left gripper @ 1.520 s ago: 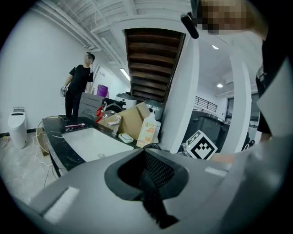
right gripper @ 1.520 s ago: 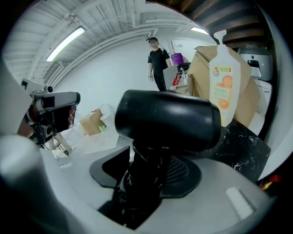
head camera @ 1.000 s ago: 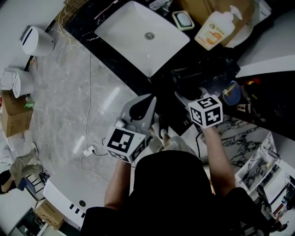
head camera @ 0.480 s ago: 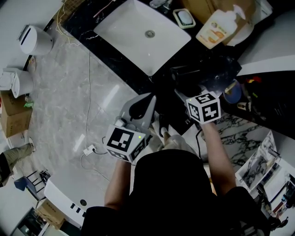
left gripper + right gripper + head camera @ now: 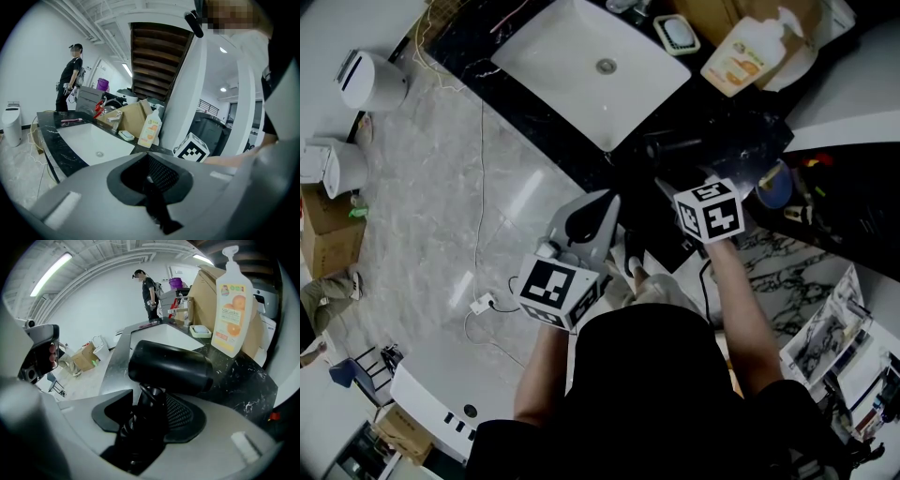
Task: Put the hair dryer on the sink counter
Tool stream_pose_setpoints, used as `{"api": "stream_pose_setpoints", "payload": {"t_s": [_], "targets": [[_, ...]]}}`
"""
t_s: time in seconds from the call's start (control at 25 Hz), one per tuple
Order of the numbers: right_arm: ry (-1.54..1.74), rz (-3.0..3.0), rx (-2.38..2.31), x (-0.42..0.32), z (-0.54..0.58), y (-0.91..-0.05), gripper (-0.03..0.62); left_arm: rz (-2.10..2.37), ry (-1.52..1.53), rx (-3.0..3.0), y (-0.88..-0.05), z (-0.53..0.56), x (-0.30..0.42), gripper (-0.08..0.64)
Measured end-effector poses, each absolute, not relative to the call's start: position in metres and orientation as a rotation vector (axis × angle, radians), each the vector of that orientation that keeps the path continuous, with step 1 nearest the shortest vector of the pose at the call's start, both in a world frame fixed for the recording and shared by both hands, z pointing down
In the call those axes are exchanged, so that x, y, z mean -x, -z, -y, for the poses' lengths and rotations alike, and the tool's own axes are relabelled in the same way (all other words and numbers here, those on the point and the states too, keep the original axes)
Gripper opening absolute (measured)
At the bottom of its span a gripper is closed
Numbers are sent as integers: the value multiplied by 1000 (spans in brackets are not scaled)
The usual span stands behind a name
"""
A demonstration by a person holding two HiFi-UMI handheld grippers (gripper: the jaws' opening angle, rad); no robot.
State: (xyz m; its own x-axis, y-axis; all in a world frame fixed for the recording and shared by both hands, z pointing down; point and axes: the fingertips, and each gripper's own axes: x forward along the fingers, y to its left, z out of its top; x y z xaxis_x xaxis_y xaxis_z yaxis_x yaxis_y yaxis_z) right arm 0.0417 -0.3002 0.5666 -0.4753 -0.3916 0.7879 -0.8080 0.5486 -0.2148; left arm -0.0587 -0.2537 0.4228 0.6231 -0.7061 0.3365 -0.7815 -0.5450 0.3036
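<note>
Dryer (image 5: 171,365) is clamped by its handle in the right gripper (image 5: 149,405), with the barrel over the counter (image 5: 236,376) just beside the sink (image 5: 581,66). It is judged rigid, smooth and top-heavy, so the handle is best held close under the barrel. The left gripper (image 5: 151,183) is kept back from the sink, jaws together on nothing.

Grey marble floor (image 5: 422,216) w/ white toilet (image 5: 370,80) (cardboard boxes (image 5: 328,230) nearby), white walls (image 5: 33,61), ceiling strip light (image 5: 51,270).
</note>
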Motion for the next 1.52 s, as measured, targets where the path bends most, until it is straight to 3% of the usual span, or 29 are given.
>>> {"api": "stream_pose_setpoints", "payload": {"t_s": [1.52], "targets": [[-717, 2065, -935, -31, 298, -571, 222, 1231, -227, -2383, -423, 241, 63, 0]]}}
